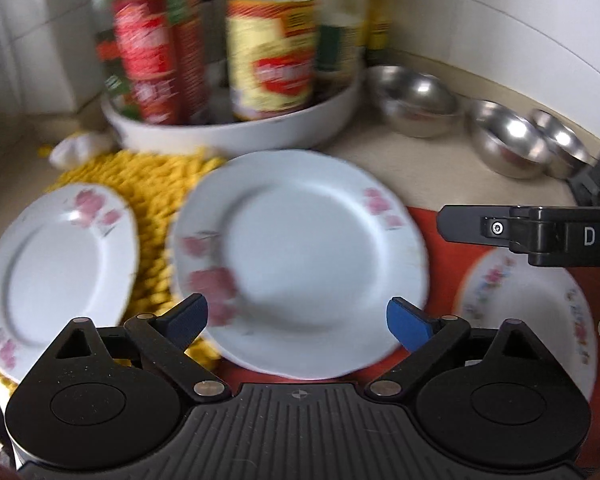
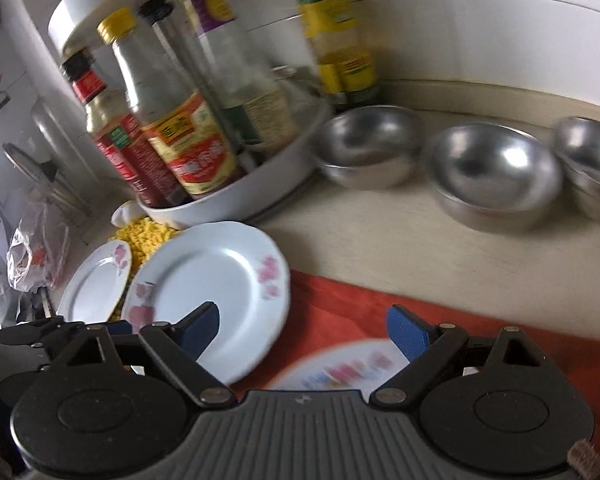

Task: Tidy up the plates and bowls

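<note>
Both tools hover spread wide and empty over a kitchen table: the left tool (image 1: pixel 298 318) above a white floral plate (image 1: pixel 300 260), the right tool (image 2: pixel 302 330) beside it. A second floral plate (image 1: pixel 56 256) lies on a yellow mat (image 1: pixel 156 208); three steel bowls (image 2: pixel 496 176) line the wall.
</note>
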### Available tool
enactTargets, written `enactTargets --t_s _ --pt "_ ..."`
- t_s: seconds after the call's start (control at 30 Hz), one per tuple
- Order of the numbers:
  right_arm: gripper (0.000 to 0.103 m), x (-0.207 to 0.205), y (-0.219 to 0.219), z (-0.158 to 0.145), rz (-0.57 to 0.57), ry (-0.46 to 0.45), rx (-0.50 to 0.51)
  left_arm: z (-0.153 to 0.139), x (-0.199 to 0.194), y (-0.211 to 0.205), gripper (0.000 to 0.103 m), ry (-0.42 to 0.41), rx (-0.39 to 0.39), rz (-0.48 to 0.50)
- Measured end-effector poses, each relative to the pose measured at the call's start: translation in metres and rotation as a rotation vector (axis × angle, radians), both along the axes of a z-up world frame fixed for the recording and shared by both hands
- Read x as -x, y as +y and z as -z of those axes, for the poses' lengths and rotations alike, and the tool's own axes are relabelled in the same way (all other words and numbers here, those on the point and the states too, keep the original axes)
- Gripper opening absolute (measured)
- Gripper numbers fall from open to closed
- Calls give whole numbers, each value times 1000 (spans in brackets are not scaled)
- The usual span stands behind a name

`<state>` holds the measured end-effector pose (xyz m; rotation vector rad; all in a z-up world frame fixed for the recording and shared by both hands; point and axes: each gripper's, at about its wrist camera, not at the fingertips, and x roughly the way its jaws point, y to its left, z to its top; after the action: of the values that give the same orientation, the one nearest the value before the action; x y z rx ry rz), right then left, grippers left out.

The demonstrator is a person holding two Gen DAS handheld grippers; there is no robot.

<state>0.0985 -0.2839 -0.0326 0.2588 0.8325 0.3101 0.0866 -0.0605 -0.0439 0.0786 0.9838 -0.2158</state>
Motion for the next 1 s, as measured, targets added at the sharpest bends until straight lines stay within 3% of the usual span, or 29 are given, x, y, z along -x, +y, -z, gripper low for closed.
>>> enactTargets --t_s 0.47,0.7,0.8,1.0 --pt "87 -45 36 25 -79 62 24 17 -25 14 100 60 24 -28" --pt "87 -53 38 35 -146 114 -47 21 -35 9 103 50 14 -15" --pt "87 -52 44 36 -180 95 -43 27 -41 9 103 39 3 1" --pt "84 -46 42 31 -158 132 -74 17 -34 14 101 62 56 6"
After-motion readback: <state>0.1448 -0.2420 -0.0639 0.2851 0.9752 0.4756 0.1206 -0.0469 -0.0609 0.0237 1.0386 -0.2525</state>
